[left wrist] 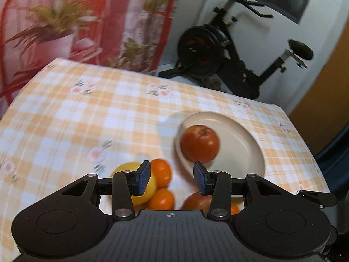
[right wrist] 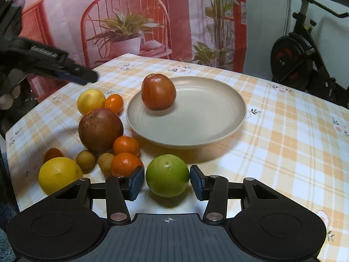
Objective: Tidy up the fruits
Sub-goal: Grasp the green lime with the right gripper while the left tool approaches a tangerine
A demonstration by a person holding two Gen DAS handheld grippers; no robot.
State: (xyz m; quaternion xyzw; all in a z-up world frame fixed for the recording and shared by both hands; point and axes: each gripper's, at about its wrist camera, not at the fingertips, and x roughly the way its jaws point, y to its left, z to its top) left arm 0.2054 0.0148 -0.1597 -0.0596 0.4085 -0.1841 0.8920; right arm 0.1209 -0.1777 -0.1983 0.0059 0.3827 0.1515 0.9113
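A smooth green fruit (right wrist: 167, 175) is flanked, seemingly untouched, by the right tongs (right wrist: 167, 182); the left tongs (left wrist: 172, 179) are seen narrow and empty, with bare tabletop (right wrist: 283, 152) rightward.

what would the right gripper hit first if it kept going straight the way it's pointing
Most likely the green fruit: it sits right between the right gripper fingers, filling nearly the whole gap. Whether the pads already touch it is unclear. The plate lies beyond it.

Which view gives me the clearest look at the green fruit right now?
The right wrist view: the green fruit sits sharp and whole between the right gripper pads, on the tablecloth in front of the plate. The left wrist view does not show it at all.
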